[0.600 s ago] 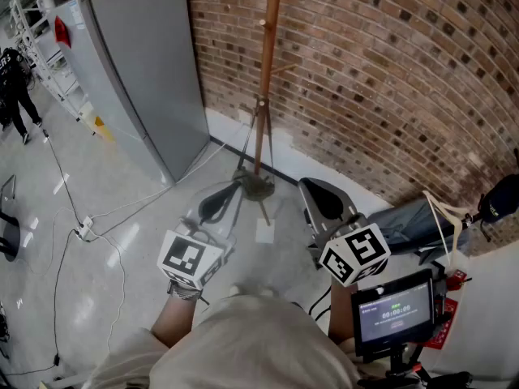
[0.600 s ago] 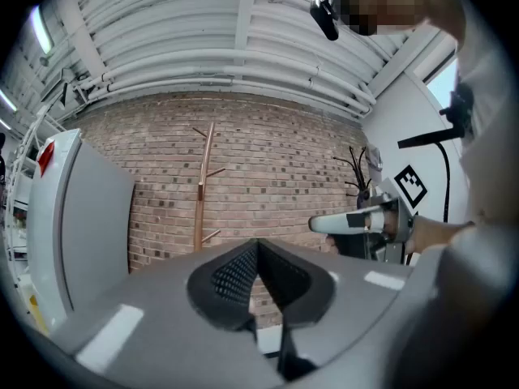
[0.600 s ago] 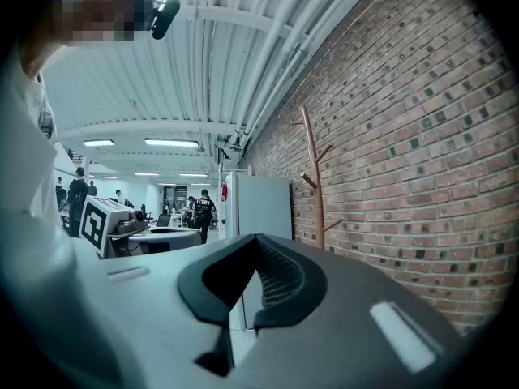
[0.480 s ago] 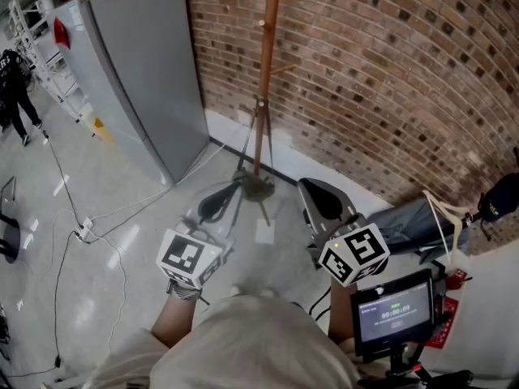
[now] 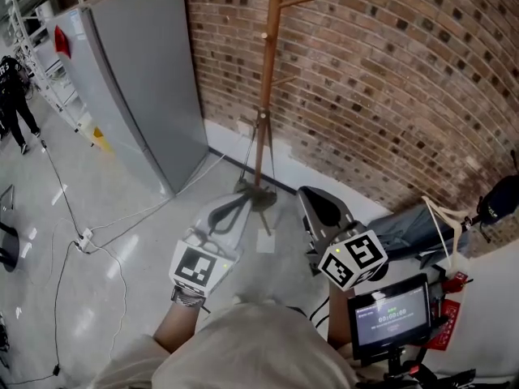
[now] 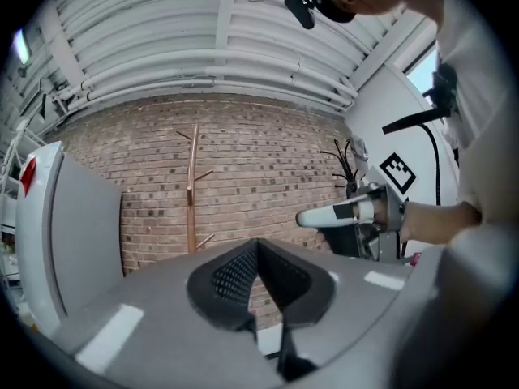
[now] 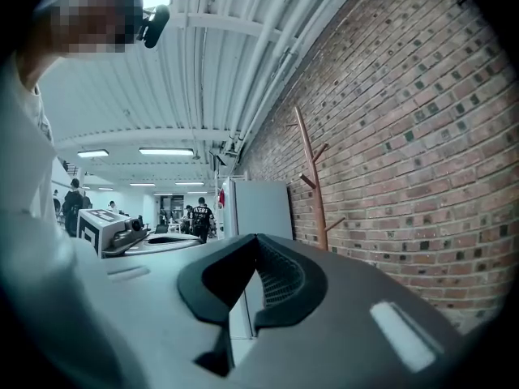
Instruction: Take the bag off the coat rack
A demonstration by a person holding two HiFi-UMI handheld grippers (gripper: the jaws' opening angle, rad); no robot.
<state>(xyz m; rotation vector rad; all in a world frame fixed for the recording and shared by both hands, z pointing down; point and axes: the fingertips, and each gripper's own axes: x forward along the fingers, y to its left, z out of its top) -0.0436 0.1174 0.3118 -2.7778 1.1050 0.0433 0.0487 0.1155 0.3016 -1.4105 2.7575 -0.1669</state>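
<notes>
The wooden coat rack stands against the brick wall, with short pegs up its pole and its foot on the floor. No bag shows on the pegs that are in view. My left gripper is shut and empty and points at the rack's foot. To its right my right gripper is also shut and empty. In the left gripper view the rack stands ahead at the left, beyond the shut left gripper. In the right gripper view the rack stands at the right, past the shut right gripper.
A tall grey cabinet stands left of the rack. Cables run over the floor at the left, and a person stands far off there. At the right lie a dark grey thing with a cream strap and a small screen.
The head view has tilted up a little, showing more of the rack's pole. My left gripper has edged to the right, toward the rack's foot. Both grippers stay shut.
</notes>
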